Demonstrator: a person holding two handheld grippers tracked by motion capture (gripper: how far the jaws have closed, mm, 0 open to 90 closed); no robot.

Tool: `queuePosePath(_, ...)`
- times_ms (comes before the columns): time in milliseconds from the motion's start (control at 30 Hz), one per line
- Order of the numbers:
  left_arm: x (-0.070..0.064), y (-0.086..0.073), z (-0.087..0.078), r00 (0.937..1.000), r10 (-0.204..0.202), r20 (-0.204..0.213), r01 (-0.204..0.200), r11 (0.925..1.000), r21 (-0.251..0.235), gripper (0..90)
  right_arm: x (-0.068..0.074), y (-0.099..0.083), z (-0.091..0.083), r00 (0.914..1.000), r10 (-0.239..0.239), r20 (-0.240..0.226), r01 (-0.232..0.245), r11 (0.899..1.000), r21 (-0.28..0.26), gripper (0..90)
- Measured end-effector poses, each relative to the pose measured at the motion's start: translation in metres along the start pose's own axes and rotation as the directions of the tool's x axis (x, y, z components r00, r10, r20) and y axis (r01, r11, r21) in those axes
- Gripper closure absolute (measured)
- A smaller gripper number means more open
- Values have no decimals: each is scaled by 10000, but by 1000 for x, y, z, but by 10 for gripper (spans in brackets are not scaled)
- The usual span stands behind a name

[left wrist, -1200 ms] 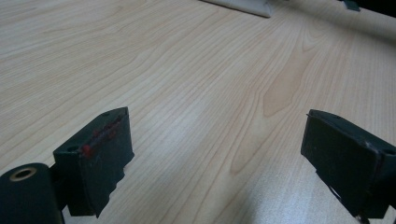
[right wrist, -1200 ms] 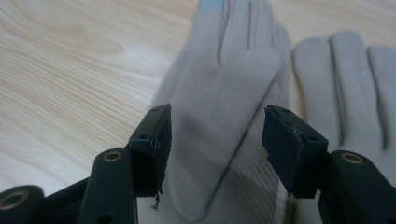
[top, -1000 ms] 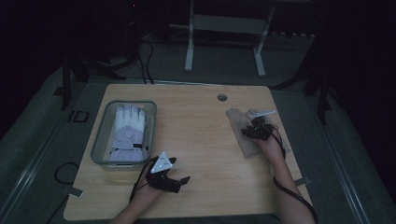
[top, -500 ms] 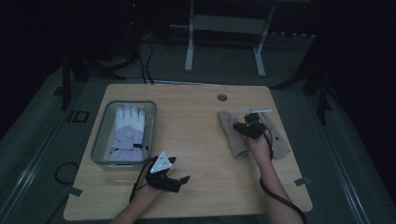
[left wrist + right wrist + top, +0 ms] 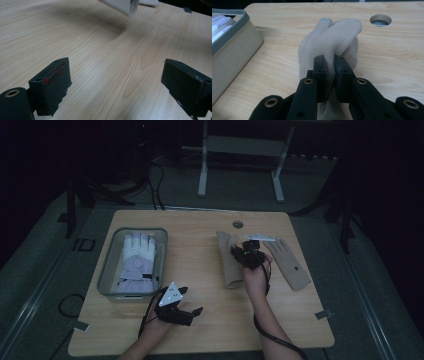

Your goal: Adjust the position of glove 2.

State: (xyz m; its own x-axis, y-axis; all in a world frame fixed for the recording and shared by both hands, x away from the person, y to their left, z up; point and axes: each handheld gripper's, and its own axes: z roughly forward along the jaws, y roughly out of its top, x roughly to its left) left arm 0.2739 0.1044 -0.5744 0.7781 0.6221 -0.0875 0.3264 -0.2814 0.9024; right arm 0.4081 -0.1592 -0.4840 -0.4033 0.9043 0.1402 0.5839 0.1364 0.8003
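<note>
A beige glove [image 5: 227,262] hangs from my right gripper [image 5: 241,254], lifted over the middle of the table. The right gripper view shows my right gripper [image 5: 331,65] shut on that beige glove [image 5: 332,37], its cloth bunched between the jaws. A second beige glove [image 5: 289,261] lies flat at the table's right. My left gripper [image 5: 187,306] rests near the front edge, left of centre. Its jaws stand wide apart in the left gripper view, where my left gripper [image 5: 117,77] holds nothing above bare wood. The hanging glove's cuff [image 5: 125,5] shows at the top there.
A grey bin [image 5: 107,270] at the table's left holds a white and lilac glove [image 5: 135,262]. A round cable hole [image 5: 238,224] sits near the back edge. The bin's wall [image 5: 234,47] stands left of the held glove. A cable [image 5: 272,337] trails from my right gripper.
My right gripper has moved left from the table's right side toward the middle, carrying one beige glove with it. The other beige glove stayed in place. My left gripper has not moved.
</note>
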Motion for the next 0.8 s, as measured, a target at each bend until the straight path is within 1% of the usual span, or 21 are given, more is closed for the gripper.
queuePosePath(67,0,0,0,10000,7,-36,-7,10000,44,91,6,-8,8,9998,158,148,-159,9999,54,808)
queuePosePath(167,0,0,0,10000,8,-8,-8,10000,38,90,10,-23,25,9983,561,140,-568,9970,531,808)
queuePosePath(233,0,0,-1,10000,-6,3,6,10000,15,90,10,-32,35,9983,534,220,-550,9949,849,804)
queuePosePath(267,1,0,-1,10000,-9,0,9,10000,17,90,10,-35,39,9975,675,202,-691,9930,961,799)
queuePosePath(333,1,0,-1,10000,-20,-1,20,10000,26,91,10,-42,46,9972,709,234,-733,9899,1214,777)
queuePosePath(400,2,0,-1,10000,-72,23,72,10000,3,91,10,-47,51,9969,761,208,-783,9867,1427,734)
queuePosePath(433,3,0,-1,9999,-109,43,109,9999,20,90,10,-49,53,9977,660,181,-680,9853,1567,705)
queuePosePath(533,3,-1,-1,9999,-152,54,152,9999,0,90,11,-54,55,9996,213,181,-240,9856,1672,657)
queuePosePath(667,3,-1,-1,9997,-226,67,226,9997,-9,90,9,-53,51,9997,240,-61,-227,9865,1622,589)
queuePosePath(700,3,-1,-1,9997,-222,53,222,9998,-7,91,8,-51,48,9995,274,-161,-246,9878,1538,551)
queuePosePath(733,3,-2,-1,9997,-229,59,229,9997,-19,91,6,-48,45,9995,219,-244,-181,9891,1462,528)
queuePosePath(800,3,-2,-1,9996,-275,100,276,9996,-41,91,4,-43,38,9992,-59,-399,115,9901,1399,514)
